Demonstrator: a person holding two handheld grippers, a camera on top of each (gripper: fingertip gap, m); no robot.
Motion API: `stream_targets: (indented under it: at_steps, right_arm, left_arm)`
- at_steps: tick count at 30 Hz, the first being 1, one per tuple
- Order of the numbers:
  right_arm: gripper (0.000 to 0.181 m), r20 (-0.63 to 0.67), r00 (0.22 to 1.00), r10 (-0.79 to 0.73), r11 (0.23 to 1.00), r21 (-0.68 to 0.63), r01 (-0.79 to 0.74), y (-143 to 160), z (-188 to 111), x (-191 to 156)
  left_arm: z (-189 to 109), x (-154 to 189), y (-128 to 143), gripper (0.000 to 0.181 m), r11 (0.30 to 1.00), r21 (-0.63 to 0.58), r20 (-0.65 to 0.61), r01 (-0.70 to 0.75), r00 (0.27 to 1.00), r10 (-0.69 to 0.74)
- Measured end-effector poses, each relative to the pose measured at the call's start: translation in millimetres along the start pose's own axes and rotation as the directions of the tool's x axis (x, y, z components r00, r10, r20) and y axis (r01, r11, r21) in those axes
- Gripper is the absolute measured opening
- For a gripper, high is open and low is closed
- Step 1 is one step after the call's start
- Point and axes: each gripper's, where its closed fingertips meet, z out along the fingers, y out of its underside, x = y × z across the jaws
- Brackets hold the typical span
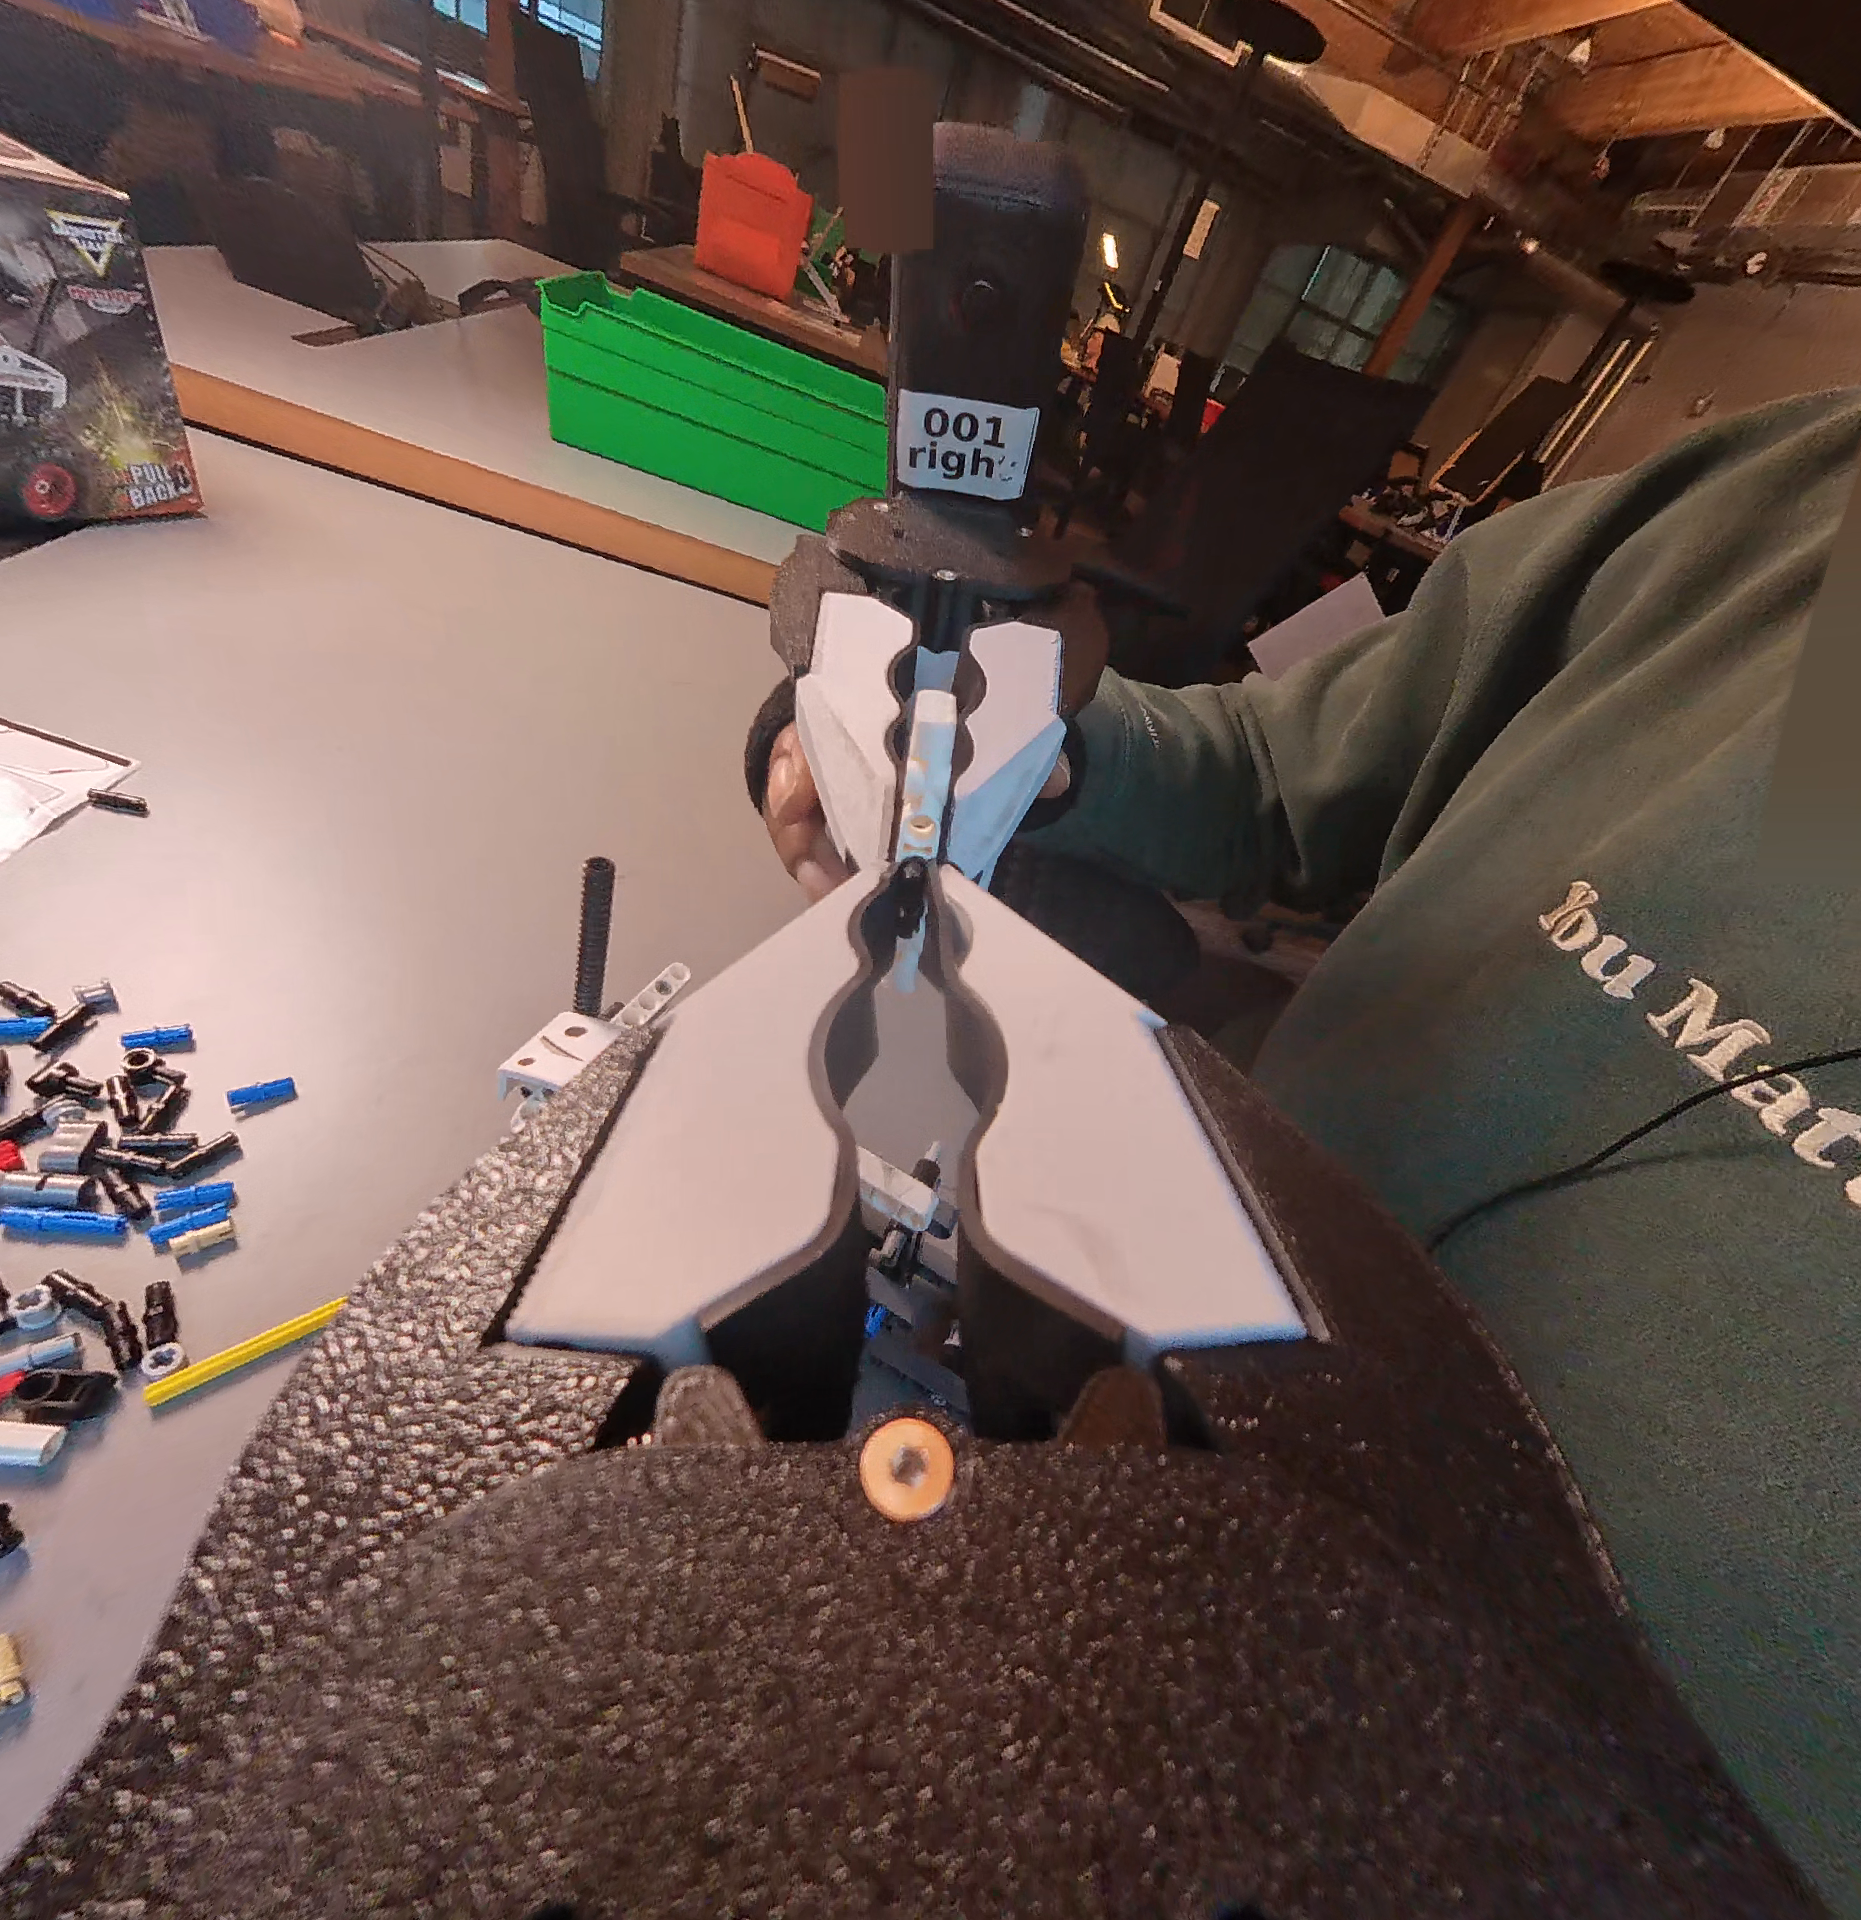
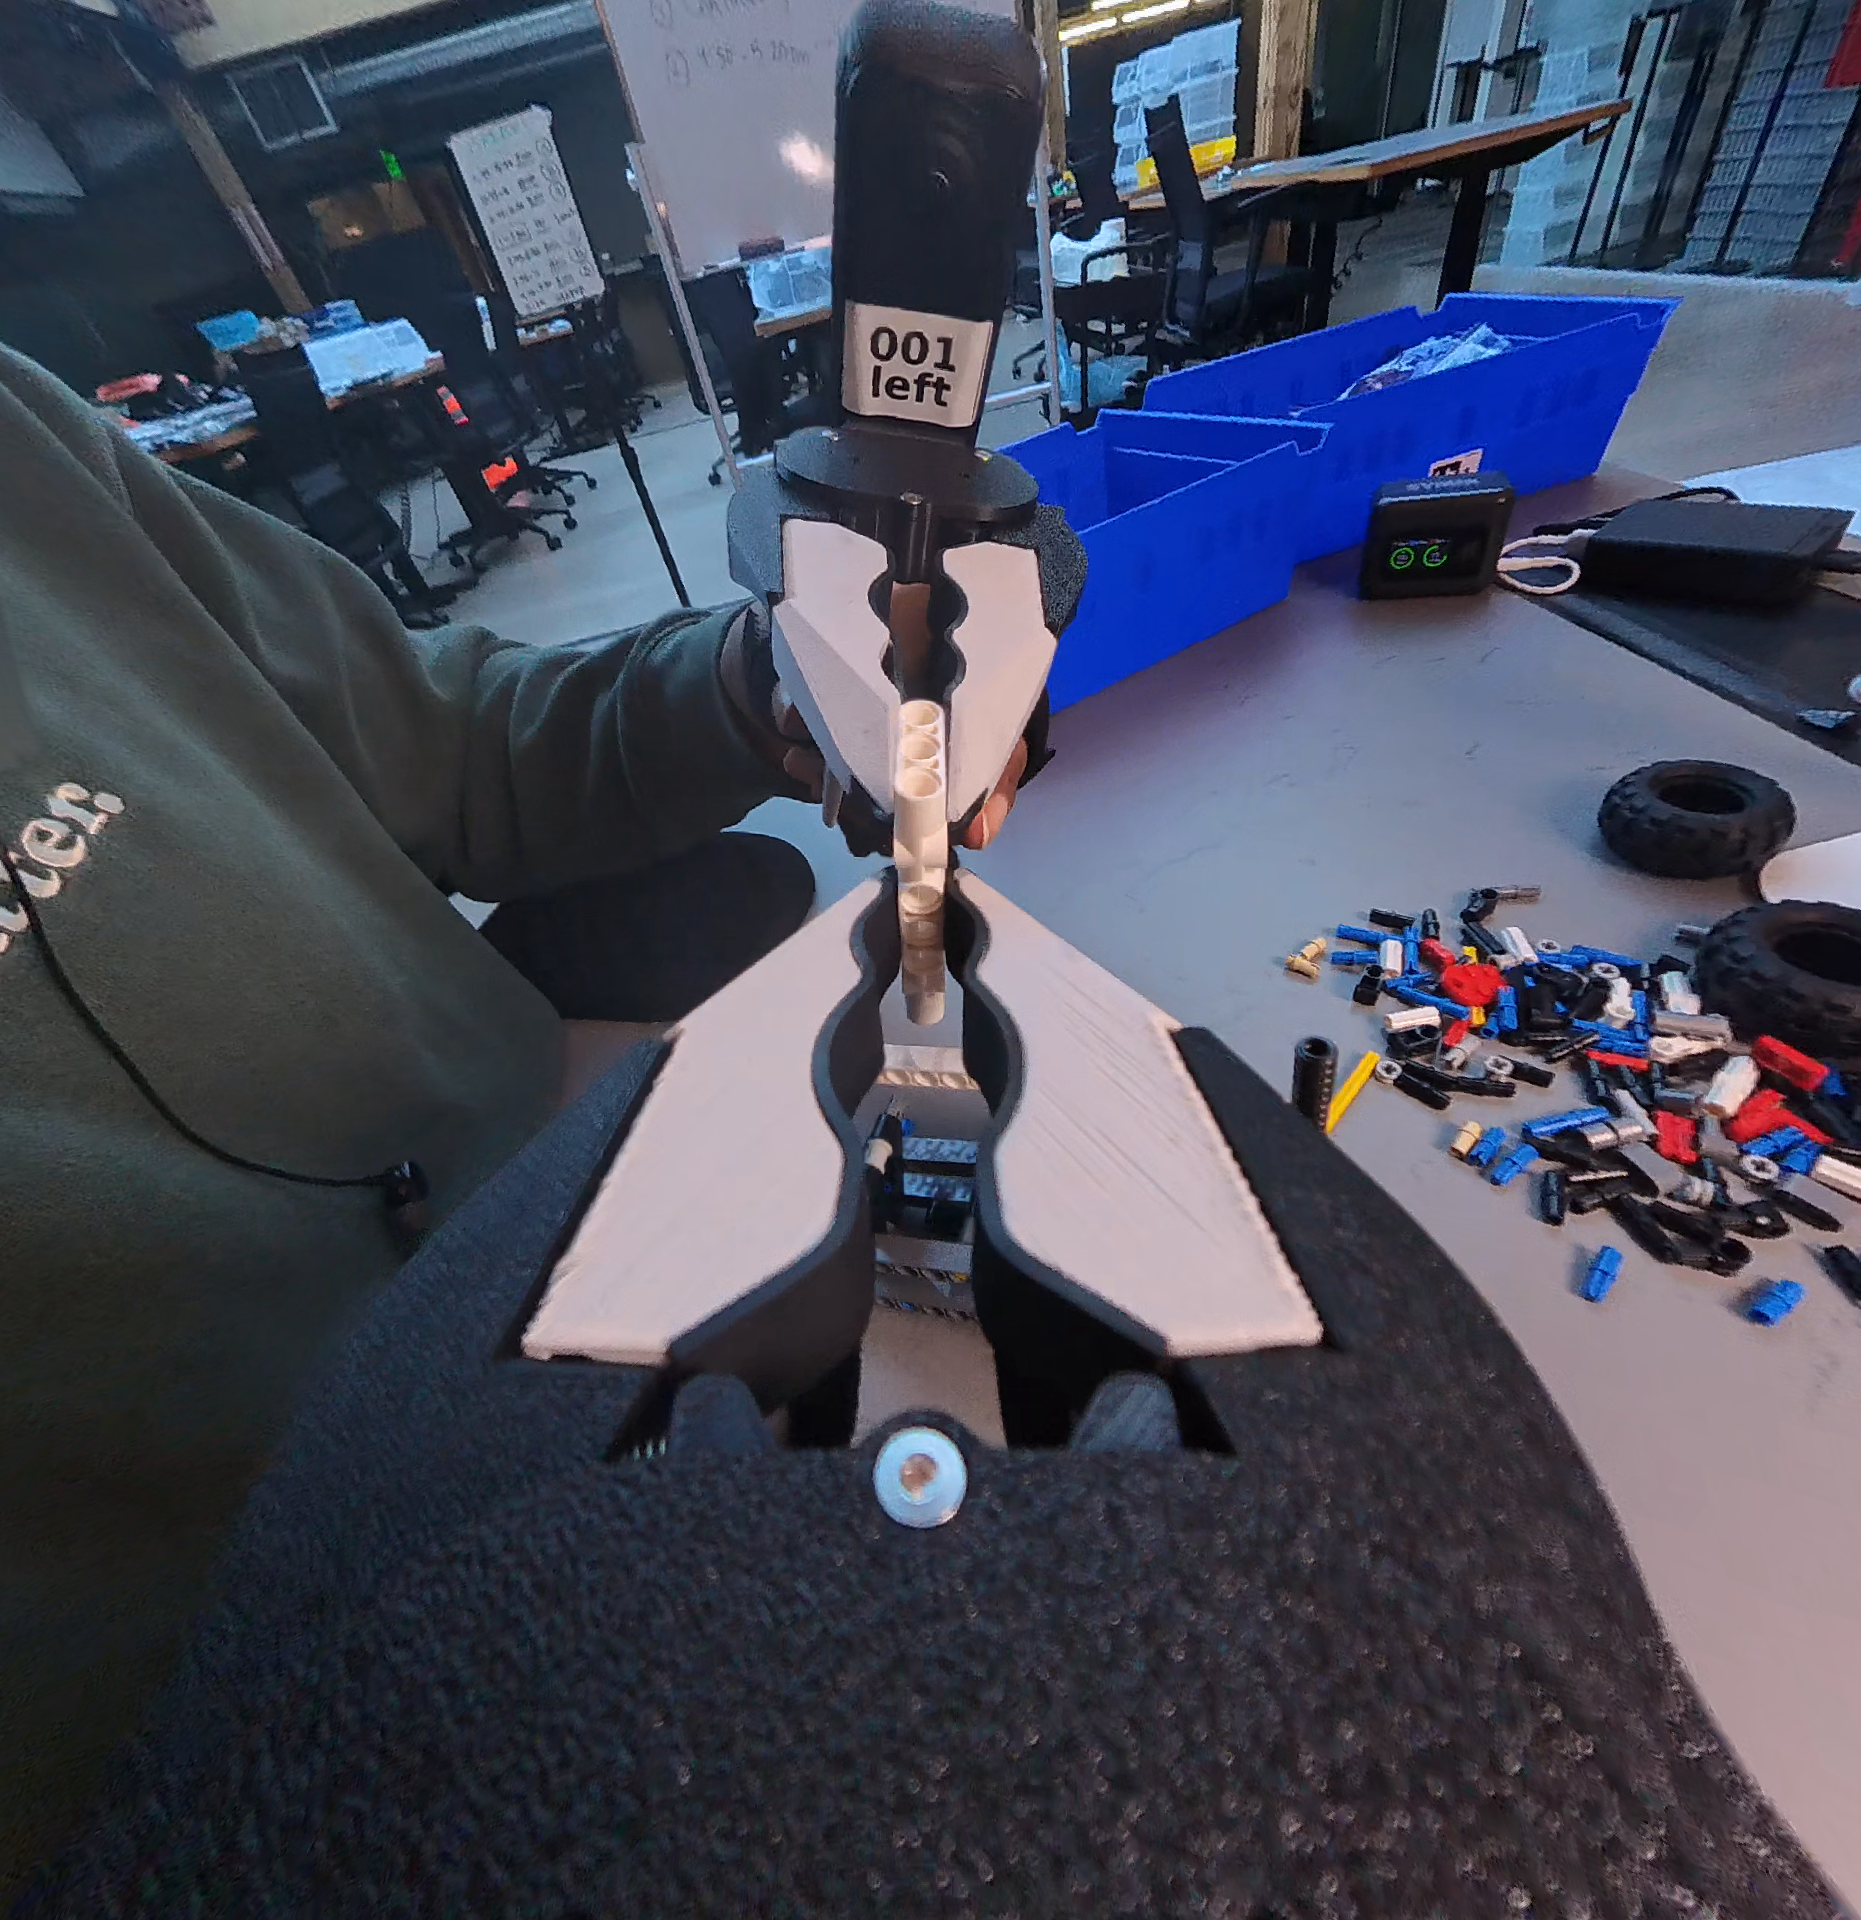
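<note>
My two grippers meet tip to tip in the air above the grey table (image 1: pixel 438 727). A white holed beam (image 2: pixel 921 790) runs between them. My left gripper (image 1: pixel 910 883) is shut on one end of it, and a black pin (image 1: pixel 905 902) shows at its tips. My right gripper (image 2: pixel 921 883) is shut on the other end. Each gripper also shows facing the other's camera: the right gripper (image 1: pixel 918 847) and the left gripper (image 2: pixel 921 821). Under the fingers a partly built model (image 2: pixel 926 1174) sits on the table.
A pile of small black, blue, red and grey parts (image 2: pixel 1632 1039) lies beside two black tyres (image 2: pixel 1695 816). Blue bins (image 2: pixel 1321 478), a green bin (image 1: pixel 697 384) and a toy box (image 1: pixel 64 364) stand farther back. A person's green sleeve (image 1: pixel 1528 935) is close by. The tips of both grippers are at nearly the same place.
</note>
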Motion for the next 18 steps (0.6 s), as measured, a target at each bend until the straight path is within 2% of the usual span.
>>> stream_targets:
  at_steps: [7,9,10,12,14,18]
  right_arm:
    - [0.007,-0.043,0.995,-0.089,0.996,0.019,0.09,-5,-4,10]
    - [0.007,-0.078,0.996,-0.05,0.996,0.075,0.056,-10,-36,24]
    - [0.006,-0.12,0.992,-0.032,0.995,0.088,0.043,-9,-52,34]
    - [0.006,-0.165,0.986,0.0,0.994,0.106,0.018,-7,-66,47]
    - [0.007,-0.168,0.986,0.021,0.991,0.133,0.002,-8,-60,53]
    - [0.006,-0.169,0.985,0.04,0.991,0.134,-0.017,4,-50,62]
  left_arm:
    - [-7,-9,-4,0.003,1.0,0.013,0.017,-0.02,1.0,0.02]
    - [-44,-29,-22,0.003,0.99,0.141,0.096,0.016,0.995,-0.029]
    - [-63,-38,-24,0.003,0.986,0.166,0.146,0.017,0.988,-0.042]
    - [-67,-63,-7,0.003,0.998,0.058,0.289,-0.003,0.957,-0.013]
    - [-54,-100,21,0.004,0.995,-0.099,0.427,0.005,0.903,0.038]
    - [-41,-170,66,0.004,0.951,-0.294,0.576,0.093,0.812,0.098]
